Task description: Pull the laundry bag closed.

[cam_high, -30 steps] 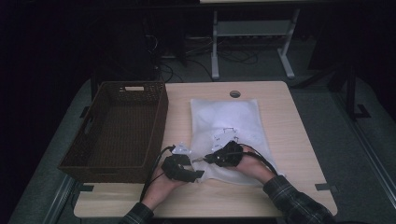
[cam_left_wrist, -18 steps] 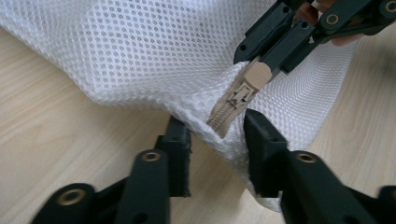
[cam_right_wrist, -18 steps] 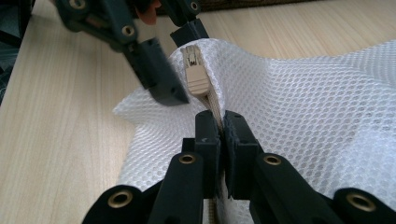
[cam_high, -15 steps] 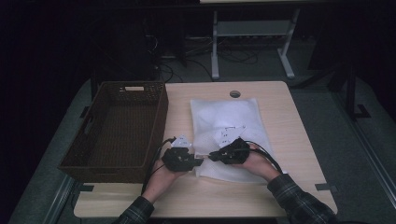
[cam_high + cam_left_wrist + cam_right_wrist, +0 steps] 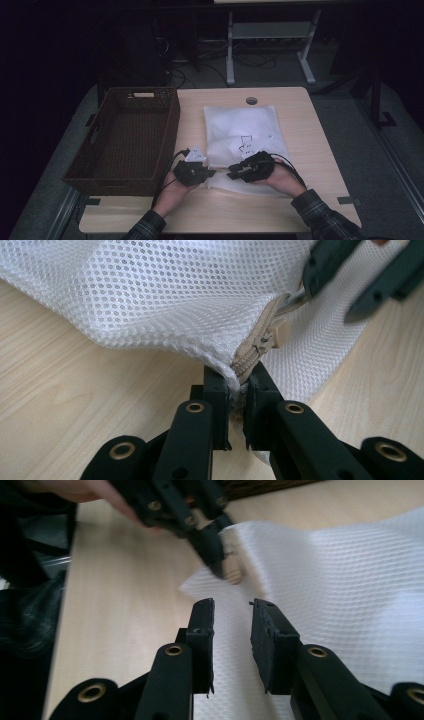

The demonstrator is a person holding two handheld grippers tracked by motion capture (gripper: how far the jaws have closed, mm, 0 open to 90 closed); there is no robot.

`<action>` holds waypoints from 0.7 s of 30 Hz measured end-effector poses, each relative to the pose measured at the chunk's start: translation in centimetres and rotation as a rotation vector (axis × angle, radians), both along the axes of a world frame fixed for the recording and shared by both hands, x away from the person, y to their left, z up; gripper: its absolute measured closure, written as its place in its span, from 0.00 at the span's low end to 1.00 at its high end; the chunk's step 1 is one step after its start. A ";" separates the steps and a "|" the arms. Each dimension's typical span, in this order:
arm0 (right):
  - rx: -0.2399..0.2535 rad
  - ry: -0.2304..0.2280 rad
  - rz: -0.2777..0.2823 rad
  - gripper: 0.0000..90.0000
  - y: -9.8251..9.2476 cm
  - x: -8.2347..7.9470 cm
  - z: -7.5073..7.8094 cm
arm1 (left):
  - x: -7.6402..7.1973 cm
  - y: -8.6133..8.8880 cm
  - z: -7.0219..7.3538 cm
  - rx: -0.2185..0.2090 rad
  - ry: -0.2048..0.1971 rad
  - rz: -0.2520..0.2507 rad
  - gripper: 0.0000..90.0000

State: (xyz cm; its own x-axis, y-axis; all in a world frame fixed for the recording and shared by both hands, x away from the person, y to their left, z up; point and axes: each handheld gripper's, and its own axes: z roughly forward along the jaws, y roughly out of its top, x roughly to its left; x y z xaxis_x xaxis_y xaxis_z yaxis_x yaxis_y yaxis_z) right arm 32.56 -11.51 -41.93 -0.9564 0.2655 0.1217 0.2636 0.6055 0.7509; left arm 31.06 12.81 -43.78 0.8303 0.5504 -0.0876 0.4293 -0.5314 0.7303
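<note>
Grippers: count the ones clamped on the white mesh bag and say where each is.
1. The left gripper is shut on the white mesh bag at its near corner, by the zipper's end. The right gripper is open over the mesh, pinching nothing.

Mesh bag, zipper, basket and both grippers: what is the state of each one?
Mesh bag: flat on the table, corner pinched.
Zipper: closed at this end.
Basket: empty, upright.
Left gripper: just closed, shut on the bag's corner.
Right gripper: just opening, nothing between its jaws.
</note>
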 end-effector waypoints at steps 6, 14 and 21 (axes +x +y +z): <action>-0.010 0.050 -0.014 0.78 1.2 0.3 -1.0 | -0.3 0.0 -0.1 0.009 -0.020 -0.004 0.91; 0.013 0.071 -0.020 0.79 2.1 0.8 -1.3 | -0.5 -0.2 -0.2 0.045 -0.055 -0.010 0.91; 0.036 0.084 -0.023 0.85 2.3 1.1 -1.3 | -0.6 -0.3 -0.3 0.056 -0.073 -0.011 0.91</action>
